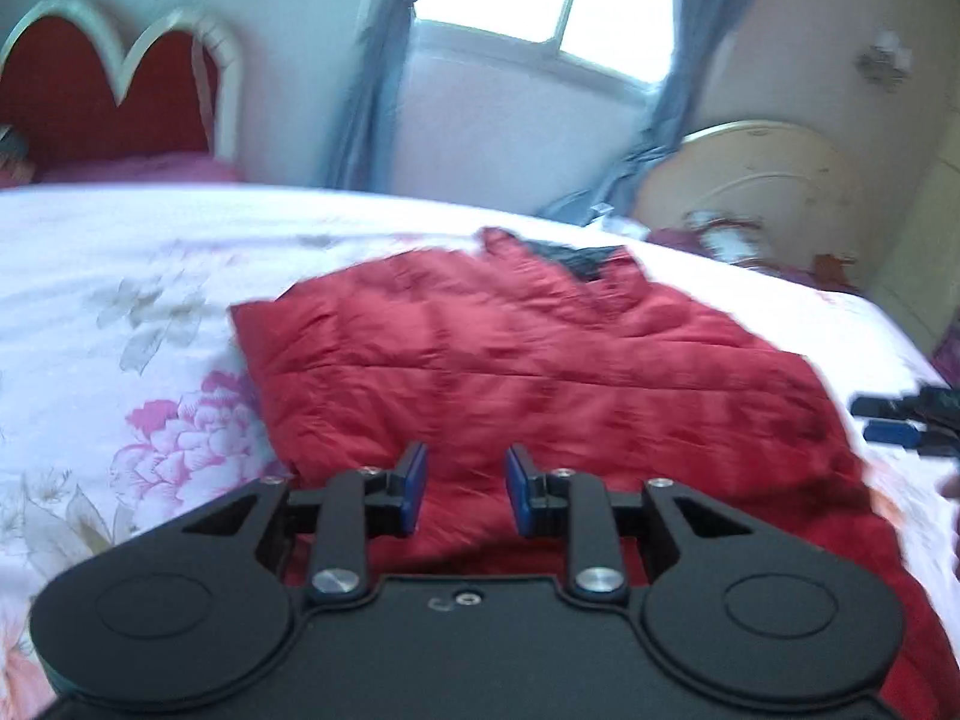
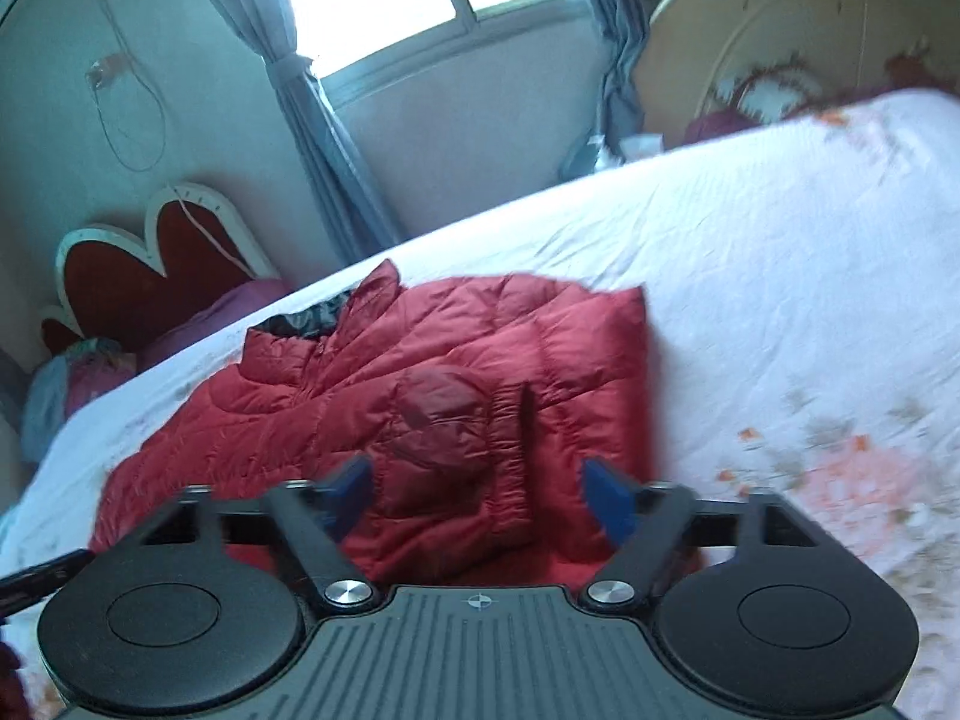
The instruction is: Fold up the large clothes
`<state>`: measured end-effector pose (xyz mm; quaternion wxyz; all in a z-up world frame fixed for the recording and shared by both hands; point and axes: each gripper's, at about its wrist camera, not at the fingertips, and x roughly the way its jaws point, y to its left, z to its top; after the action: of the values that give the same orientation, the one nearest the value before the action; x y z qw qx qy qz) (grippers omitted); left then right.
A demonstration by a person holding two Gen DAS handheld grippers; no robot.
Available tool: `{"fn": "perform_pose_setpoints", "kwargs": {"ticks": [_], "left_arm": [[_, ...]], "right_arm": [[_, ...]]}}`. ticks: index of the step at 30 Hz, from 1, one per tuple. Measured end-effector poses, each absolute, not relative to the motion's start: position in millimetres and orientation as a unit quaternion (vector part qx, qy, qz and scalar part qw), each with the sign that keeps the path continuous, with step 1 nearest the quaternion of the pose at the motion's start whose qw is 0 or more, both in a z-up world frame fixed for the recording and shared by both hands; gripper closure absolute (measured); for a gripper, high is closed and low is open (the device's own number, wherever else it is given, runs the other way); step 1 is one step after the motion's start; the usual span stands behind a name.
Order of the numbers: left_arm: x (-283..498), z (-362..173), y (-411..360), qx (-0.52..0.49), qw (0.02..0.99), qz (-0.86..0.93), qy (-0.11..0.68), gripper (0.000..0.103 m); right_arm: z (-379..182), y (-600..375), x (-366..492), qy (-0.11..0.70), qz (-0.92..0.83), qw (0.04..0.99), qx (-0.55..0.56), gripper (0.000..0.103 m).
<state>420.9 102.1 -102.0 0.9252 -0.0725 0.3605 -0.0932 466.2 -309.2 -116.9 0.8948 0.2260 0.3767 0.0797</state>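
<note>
A dark red quilted puffer jacket (image 1: 540, 360) lies spread on the bed, its black lining showing at the collar on the far side. In the right wrist view the jacket (image 2: 420, 372) shows a folded part and a dark pocket slit. My left gripper (image 1: 467, 462) hovers over the jacket's near edge, its blue pads a little apart and no cloth pinched between them. My right gripper (image 2: 477, 474) stands wide open above the jacket's near part, holding nothing. The right gripper (image 1: 888, 419) also shows at the right edge of the left wrist view, beside the jacket.
The bed carries a white sheet with pink and grey flowers (image 1: 120, 276), (image 2: 780, 240). A red heart-shaped headboard (image 1: 102, 78) and a purple pillow stand at one end. A round cream board (image 1: 756, 180) leans at the far side. A window with grey-blue curtains (image 2: 312, 120) is behind.
</note>
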Motion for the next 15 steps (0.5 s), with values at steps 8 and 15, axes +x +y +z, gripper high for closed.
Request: {"fn": "perform_pose_setpoints", "kwargs": {"ticks": [8, 15], "left_arm": [[418.1, -115.6, 104.0, -0.07, 0.932, -0.066, 0.349, 0.071], [422.1, -111.3, 104.7, -0.051, 0.929, -0.076, 0.359, 0.071]], "right_arm": [[-126.1, -313.6, 460.1, 0.385, 0.079, 0.893, 0.218, 0.103], [-122.8, -316.1, 452.1, 0.378, 0.028, 0.903, 0.201, 0.103]]}}
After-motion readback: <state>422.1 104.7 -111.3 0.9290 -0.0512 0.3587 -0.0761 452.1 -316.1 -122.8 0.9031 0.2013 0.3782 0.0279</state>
